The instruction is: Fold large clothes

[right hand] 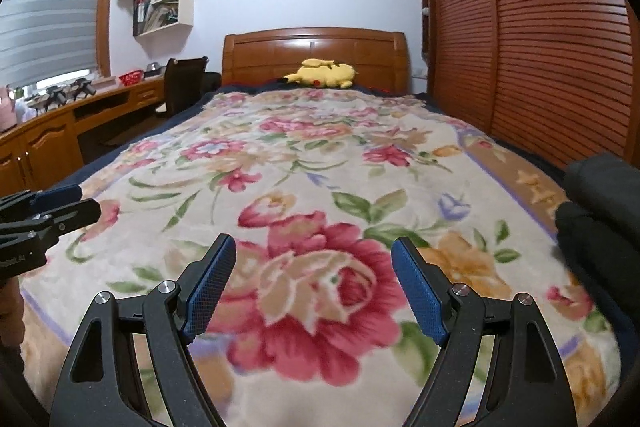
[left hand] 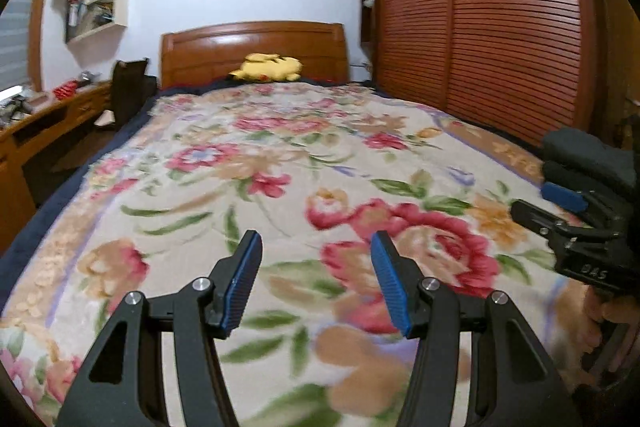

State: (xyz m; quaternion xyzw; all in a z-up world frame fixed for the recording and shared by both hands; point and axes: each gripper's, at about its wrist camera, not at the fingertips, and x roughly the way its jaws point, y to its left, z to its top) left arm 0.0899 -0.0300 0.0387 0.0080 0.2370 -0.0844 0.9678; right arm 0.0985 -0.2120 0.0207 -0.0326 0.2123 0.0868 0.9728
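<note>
Both tongs, left (left hand: 316, 241) and right (right hand: 314, 247), wide open, empty, over bed (right hand: 100, 171). Dark folded clothes (right hand: 600, 211) at right edge; remaining work unclear.

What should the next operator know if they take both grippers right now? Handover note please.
Left gripper: open, empty, above the floral blanket.
Right gripper: open, empty, above the same blanket.
Dark garment: bundled at the bed's right edge, beside the right gripper, not gripped.
Yellow plush lies by the headboard, away from the work.
Done: nothing visibly folded.
Left: probably pick up the garment, spread it, fold it.
</note>
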